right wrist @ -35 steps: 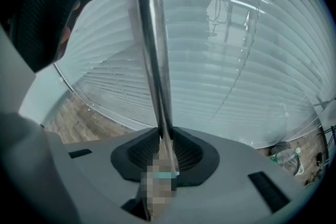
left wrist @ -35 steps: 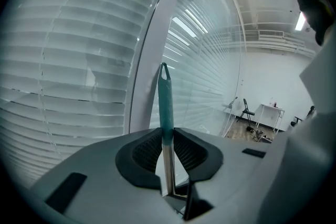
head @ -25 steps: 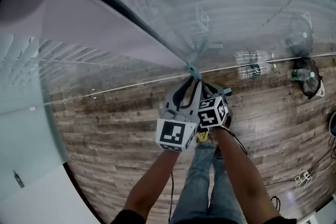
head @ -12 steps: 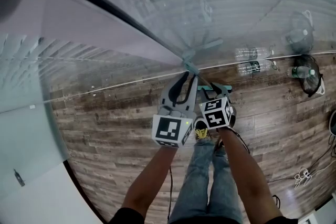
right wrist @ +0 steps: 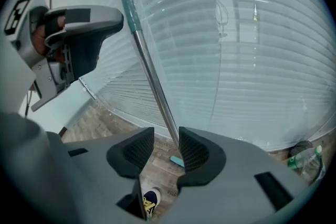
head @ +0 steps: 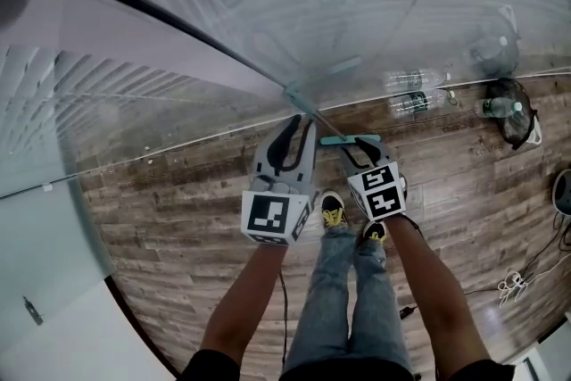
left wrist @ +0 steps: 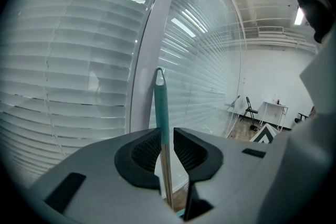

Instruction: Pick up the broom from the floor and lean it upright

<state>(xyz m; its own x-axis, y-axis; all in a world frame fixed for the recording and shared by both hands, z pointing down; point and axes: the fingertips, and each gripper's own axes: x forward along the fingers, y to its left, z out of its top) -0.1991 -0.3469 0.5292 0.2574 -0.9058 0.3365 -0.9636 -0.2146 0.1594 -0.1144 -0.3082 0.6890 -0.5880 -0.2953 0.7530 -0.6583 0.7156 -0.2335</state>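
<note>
The broom stands nearly upright against the glass wall. Its teal grip (left wrist: 160, 105) and metal shaft (right wrist: 156, 89) run up from a teal head (head: 350, 139) on the floor. My left gripper (head: 297, 120) is shut on the handle just below the teal grip, both pads pressing the shaft (left wrist: 167, 176). My right gripper (head: 354, 153) sits lower and to the right, above the broom head. Its jaws are open, and in the right gripper view (right wrist: 166, 147) the shaft passes through the gap close to the right pad, with no pad pressing on it.
A glass wall with blinds (head: 375, 4) and a white pillar (left wrist: 152, 55) stand right behind the broom. Plastic bottles (head: 412, 94) and a black fan (head: 513, 113) lie along the wall at right. Cables (head: 517, 283) trail on the wood floor. The person's shoes (head: 333, 211) are below the grippers.
My right gripper has let go of the shaft, opened wide and drawn back to the lower right. My left gripper keeps its hold on the handle.
</note>
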